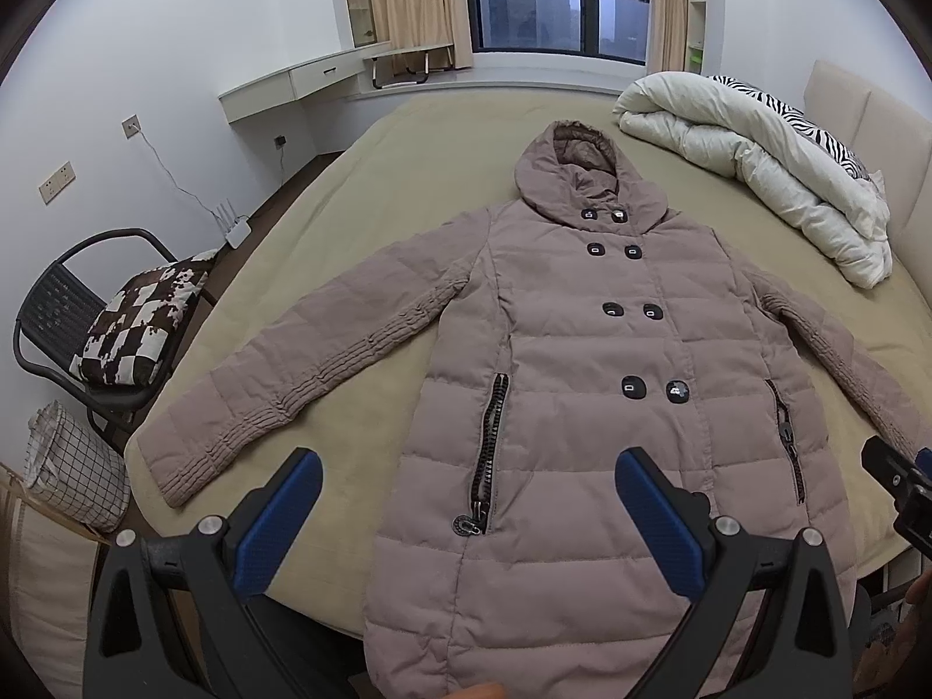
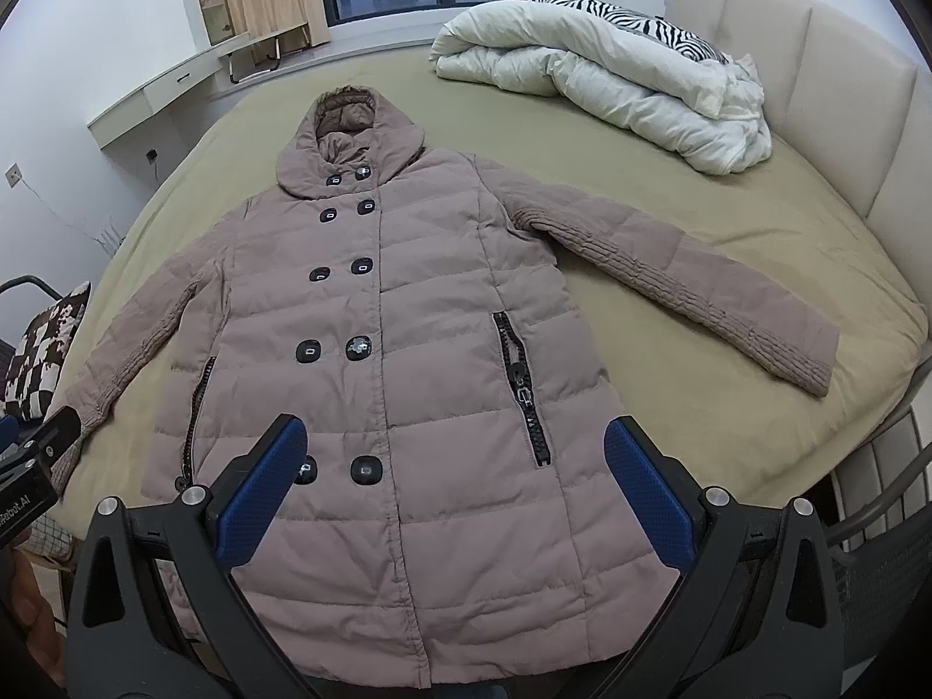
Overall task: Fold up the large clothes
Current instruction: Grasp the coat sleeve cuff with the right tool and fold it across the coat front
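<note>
A long mauve hooded puffer coat (image 1: 582, 349) (image 2: 378, 349) lies face up and spread flat on the olive bed (image 1: 378, 175) (image 2: 728, 221). It is buttoned, the hood points to the window, and both sleeves are stretched out sideways. My left gripper (image 1: 469, 483) hovers open above the coat's lower left part, near the hem. My right gripper (image 2: 454, 454) hovers open above the lower middle of the coat. Neither holds anything. The other gripper's body shows at the right edge (image 1: 900, 483) of the left wrist view and at the left edge (image 2: 35, 454) of the right wrist view.
A rolled white duvet (image 1: 757, 157) (image 2: 611, 76) with a zebra pillow (image 2: 611, 14) lies near the padded headboard (image 2: 815, 70). Left of the bed stand a black chair with a checked cushion (image 1: 134, 320) and a grid-patterned basket (image 1: 76, 466). A wall desk (image 1: 303, 81) is by the window.
</note>
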